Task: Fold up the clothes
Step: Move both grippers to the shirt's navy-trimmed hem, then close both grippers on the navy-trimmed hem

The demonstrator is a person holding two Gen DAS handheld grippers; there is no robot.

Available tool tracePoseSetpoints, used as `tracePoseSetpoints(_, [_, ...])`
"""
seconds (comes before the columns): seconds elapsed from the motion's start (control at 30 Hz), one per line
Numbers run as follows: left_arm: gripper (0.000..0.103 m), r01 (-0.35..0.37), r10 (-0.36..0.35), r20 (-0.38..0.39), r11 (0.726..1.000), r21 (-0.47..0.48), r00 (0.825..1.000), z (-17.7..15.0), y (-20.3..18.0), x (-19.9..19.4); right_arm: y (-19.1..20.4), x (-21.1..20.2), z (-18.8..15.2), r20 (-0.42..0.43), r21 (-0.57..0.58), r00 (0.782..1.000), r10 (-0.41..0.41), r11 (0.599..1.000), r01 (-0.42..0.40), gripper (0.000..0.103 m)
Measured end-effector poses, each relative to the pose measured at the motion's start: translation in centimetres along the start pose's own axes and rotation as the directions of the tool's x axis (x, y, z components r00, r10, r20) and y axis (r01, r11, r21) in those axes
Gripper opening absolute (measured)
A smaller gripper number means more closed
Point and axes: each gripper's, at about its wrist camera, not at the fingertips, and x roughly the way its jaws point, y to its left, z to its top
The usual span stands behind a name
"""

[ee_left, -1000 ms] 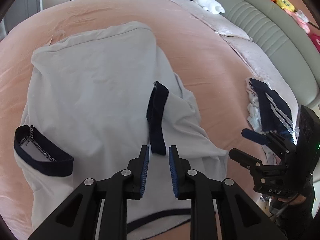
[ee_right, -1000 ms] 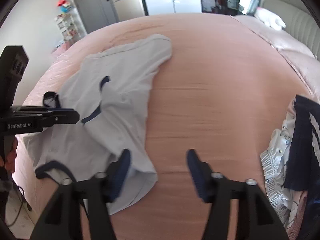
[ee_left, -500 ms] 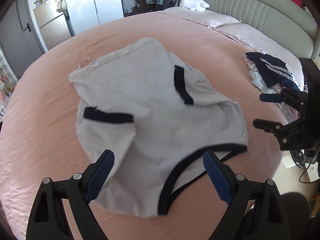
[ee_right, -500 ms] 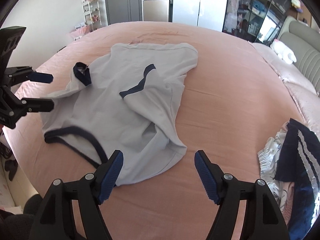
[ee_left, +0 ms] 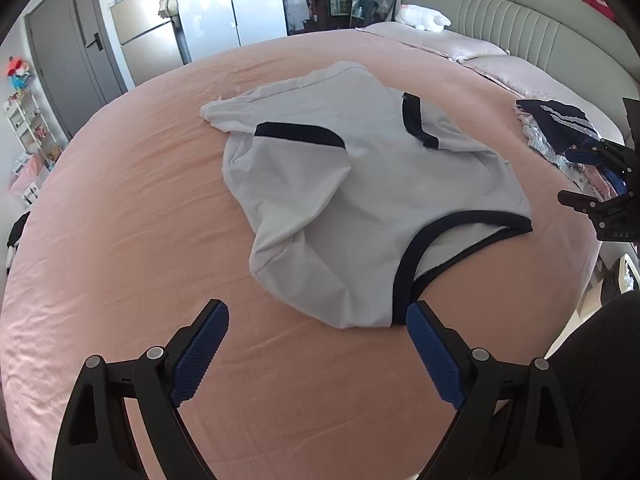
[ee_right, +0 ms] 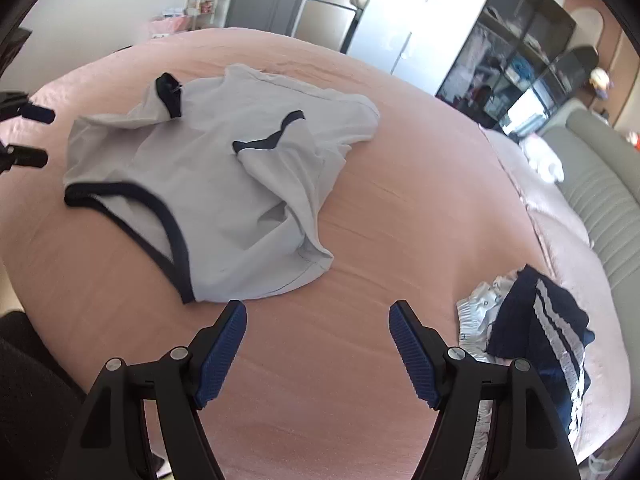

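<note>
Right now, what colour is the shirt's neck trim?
Dark navy trim on a pale grey shirt; clearest in the left wrist view.

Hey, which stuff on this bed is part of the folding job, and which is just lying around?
For the job:
white T-shirt with navy trim
left tool, open
right tool, open

Lying about:
pile of clothes with a striped navy piece
white plush toy

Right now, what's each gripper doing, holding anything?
Left gripper: open, holding nothing, jaws just opened.
Right gripper: open, holding nothing, jaws just widened.
</note>
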Motion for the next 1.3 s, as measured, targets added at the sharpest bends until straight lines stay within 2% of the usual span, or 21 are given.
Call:
tracePoseSetpoints(0.17, [0.091,-0.077,0.074,0.034,0.993,0.088,0.997,-1.8,-1.1,0.6,1.2,0.3,-1.1,0.042,-0.087,0.999,-0.033,0.995,0.037,0.073])
tracePoseSetpoints(0.27, [0.091,-0.153,0.143,0.059,0.964,0.217,0.988,-2.9,-2.3,1.1,2.5,0.9,-1.8,0.057,-0.208,0.995,-0.077,0.974,0.087,0.073])
tracePoseSetpoints(0.37, [0.091,-0.225,0.195,0.117,0.893,0.390,0.974,-4.0,-3.4,1.5,4.5,1.6,-2.8,0.094,-0.395,0.985,-0.146,0.903,0.172,0.073])
tracePoseSetpoints(0.43, [0.091,-0.260,0.216,0.145,0.830,0.493,0.966,-4.8,-4.0,2.0,5.8,2.1,-3.6,0.133,-0.525,0.975,-0.178,0.822,0.222,0.073])
tracePoseSetpoints(0.53, [0.091,-0.307,0.239,0.193,0.723,0.619,0.952,-5.8,-4.7,2.7,7.1,2.8,-4.3,0.181,-0.640,0.964,-0.197,0.721,0.268,0.073])
tracePoseSetpoints(0.63, [0.092,-0.341,0.222,0.260,0.654,0.675,0.940,-6.2,-5.4,2.8,7.8,2.8,-4.6,0.235,-0.683,0.955,-0.184,0.668,0.296,0.073])
tracePoseSetpoints(0.77, [0.093,-0.380,0.206,0.323,0.594,0.709,0.924,-6.1,-6.0,3.2,8.2,3.3,-4.6,0.283,-0.709,0.945,-0.162,0.629,0.320,0.074])
tracePoseSetpoints(0.83, [0.096,-0.385,0.196,0.336,0.583,0.716,0.921,-5.7,-6.1,3.6,8.1,3.6,-4.4,0.293,-0.709,0.944,-0.150,0.628,0.320,0.074])
tracePoseSetpoints(0.9, [0.103,-0.385,0.188,0.342,0.593,0.708,0.920,-5.2,-5.8,3.8,7.9,4.0,-4.0,0.308,-0.699,0.941,-0.139,0.638,0.323,0.074])
tracePoseSetpoints(0.97, [0.103,-0.380,0.180,0.346,0.610,0.695,0.921,-4.7,-5.4,3.9,7.7,4.5,-3.6,0.323,-0.688,0.938,-0.128,0.648,0.326,0.074])
tracePoseSetpoints(1.03, [0.103,-0.397,0.181,0.367,0.613,0.684,0.912,-4.4,-5.5,4.2,7.6,4.9,-3.1,0.335,-0.673,0.934,-0.122,0.663,0.328,0.078])
tracePoseSetpoints(1.23, [0.103,-0.495,0.193,0.473,0.542,0.679,0.860,-4.3,-6.4,4.8,6.8,5.7,-2.2,0.385,-0.634,0.915,-0.125,0.684,0.360,0.088])
tracePoseSetpoints(1.3, [0.103,-0.481,0.181,0.463,0.540,0.691,0.868,-4.0,-6.4,5.1,6.9,6.0,-1.9,0.396,-0.629,0.909,-0.134,0.682,0.374,0.092])
